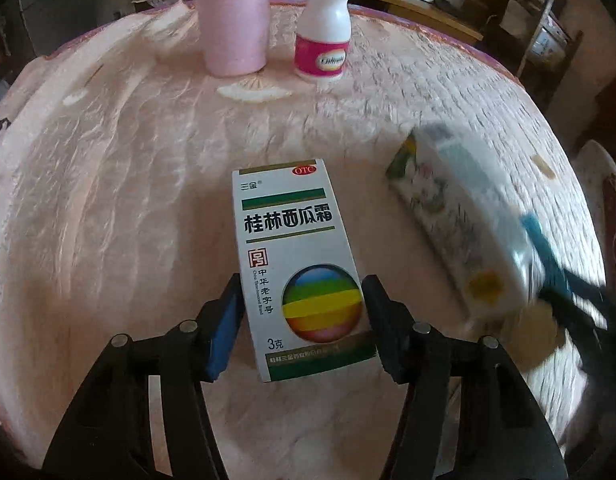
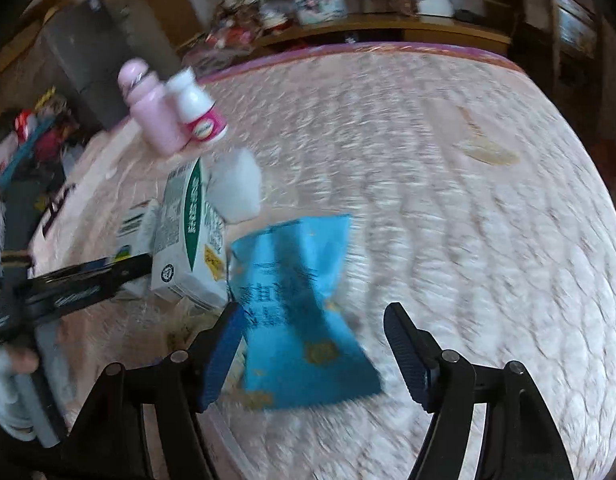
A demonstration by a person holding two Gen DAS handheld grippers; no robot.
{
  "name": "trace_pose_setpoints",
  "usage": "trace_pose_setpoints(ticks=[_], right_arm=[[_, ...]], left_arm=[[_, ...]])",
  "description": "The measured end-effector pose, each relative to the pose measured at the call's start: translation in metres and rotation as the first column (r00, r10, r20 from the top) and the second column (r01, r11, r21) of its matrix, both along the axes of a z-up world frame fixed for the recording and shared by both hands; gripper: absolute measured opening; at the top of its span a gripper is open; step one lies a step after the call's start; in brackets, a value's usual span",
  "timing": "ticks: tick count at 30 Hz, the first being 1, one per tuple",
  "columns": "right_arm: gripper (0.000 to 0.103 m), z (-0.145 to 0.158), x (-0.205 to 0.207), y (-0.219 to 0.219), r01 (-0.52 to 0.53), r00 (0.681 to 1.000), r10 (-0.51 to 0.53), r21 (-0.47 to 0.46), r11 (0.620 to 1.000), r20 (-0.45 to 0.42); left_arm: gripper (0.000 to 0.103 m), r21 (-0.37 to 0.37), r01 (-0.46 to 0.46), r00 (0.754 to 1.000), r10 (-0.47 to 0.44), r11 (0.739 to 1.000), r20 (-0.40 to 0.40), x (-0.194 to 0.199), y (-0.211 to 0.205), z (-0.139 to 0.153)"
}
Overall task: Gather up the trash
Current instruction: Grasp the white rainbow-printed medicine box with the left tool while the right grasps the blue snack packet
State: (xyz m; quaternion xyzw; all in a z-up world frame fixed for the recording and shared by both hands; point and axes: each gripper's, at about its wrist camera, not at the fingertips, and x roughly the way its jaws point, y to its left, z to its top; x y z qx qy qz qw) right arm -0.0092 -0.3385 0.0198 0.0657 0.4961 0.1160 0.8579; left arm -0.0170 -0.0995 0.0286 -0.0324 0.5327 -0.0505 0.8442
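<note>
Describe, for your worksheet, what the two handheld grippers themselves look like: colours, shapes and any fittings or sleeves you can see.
Both the left gripper and right gripper are black, with two angular fingers on jointed linkage arms fastened by round silver pins. Each inner pad shows blue, and the right gripper's opposite finger has ridged black facing. In the right wrist view, the hand holding the left gripper emerges from a pale grey sleeve.
</note>
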Motion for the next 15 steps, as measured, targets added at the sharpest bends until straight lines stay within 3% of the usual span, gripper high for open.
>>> trace_pose_setpoints(ticks=[4,6,8,13,15], right_arm=[[0.069,-0.011,0.014,0.021,-0.051,0.999,0.050,-0.072,0.996,-0.012],[0.053,-0.011,0.010,0.023,-0.049,0.999,0.048,-0.116,0.992,-0.008],[0.045,-0.007,-0.001,0.013,-0.040,0.999,0.040,-0.112,0.993,0.000],[0.045,0.002,-0.042,-0.029,-0.014,1.000,0.012,-0.078,0.997,-0.028],[0.055,-0.001,-0.053,-0.041,-0.006,0.999,0.003,-0.079,0.997,-0.044]], left_arm=[[0.056,-0.023,0.035,0.999,-0.035,0.999,0.008,-0.023,0.008,0.005],[0.056,-0.034,0.060,0.998,-0.059,0.998,0.012,-0.036,0.010,0.008],[0.056,-0.049,0.083,0.997,-0.083,0.995,0.011,-0.047,0.010,0.010],[0.057,-0.003,0.115,0.993,-0.115,0.993,0.030,-0.059,0.000,0.009],[0.057,0.008,0.114,0.993,-0.114,0.993,0.023,-0.056,-0.004,0.006]])
